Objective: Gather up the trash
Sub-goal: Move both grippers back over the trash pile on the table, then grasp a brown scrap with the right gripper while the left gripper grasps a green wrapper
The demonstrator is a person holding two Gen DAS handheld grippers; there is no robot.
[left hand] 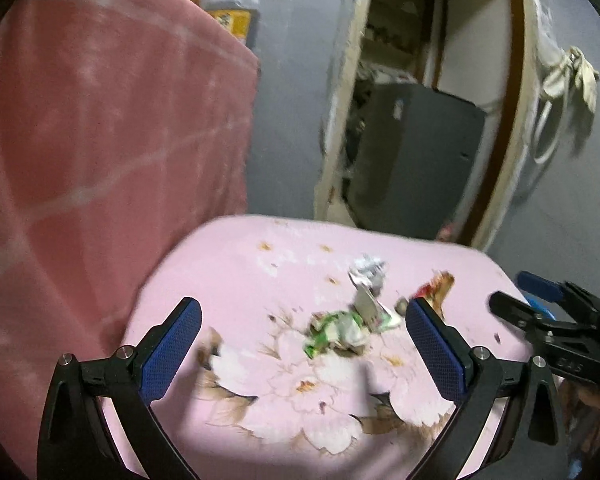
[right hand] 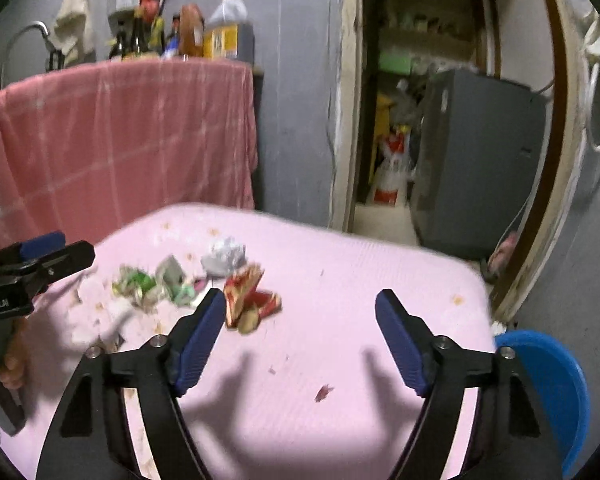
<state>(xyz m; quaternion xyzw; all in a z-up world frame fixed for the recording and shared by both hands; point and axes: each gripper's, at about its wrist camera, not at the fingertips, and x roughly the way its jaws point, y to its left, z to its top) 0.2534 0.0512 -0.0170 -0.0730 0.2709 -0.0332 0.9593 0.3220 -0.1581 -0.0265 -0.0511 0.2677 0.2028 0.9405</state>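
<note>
Left hand-held gripper: mine, spread wide with nothing between its blue-padded fingers, hovering over the near part of the desk.
Right hand-held gripper: also mine, spread wide and holding nothing; its left blue pad sits just beside the red wrapper in my right wrist view.
Desk: covered by a pink cloth with a pale flower print; the shadows of my fingers fall on its near part.
Small reddish scrap: lies alone on the pink cloth between my right fingers, apart from the main litter.
Blue round plastic basin: just off the desk's right edge, partly hidden by my right finger.
Crumpled green-and-white wrapper: lies mid-desk, ahead of my left gripper, between its fingers in view.
Crumpled red-and-yellow wrapper: right of the green one, close by it.
Crumpled white paper ball: just behind both wrappers, blurred.
Pink checked cloth: hangs over something behind the desk on the left.
Bottles and a large yellow-labelled jug: stand in a row above that cloth.
Grey boxy appliance: stands in the open doorway behind the desk's far edge.
</note>
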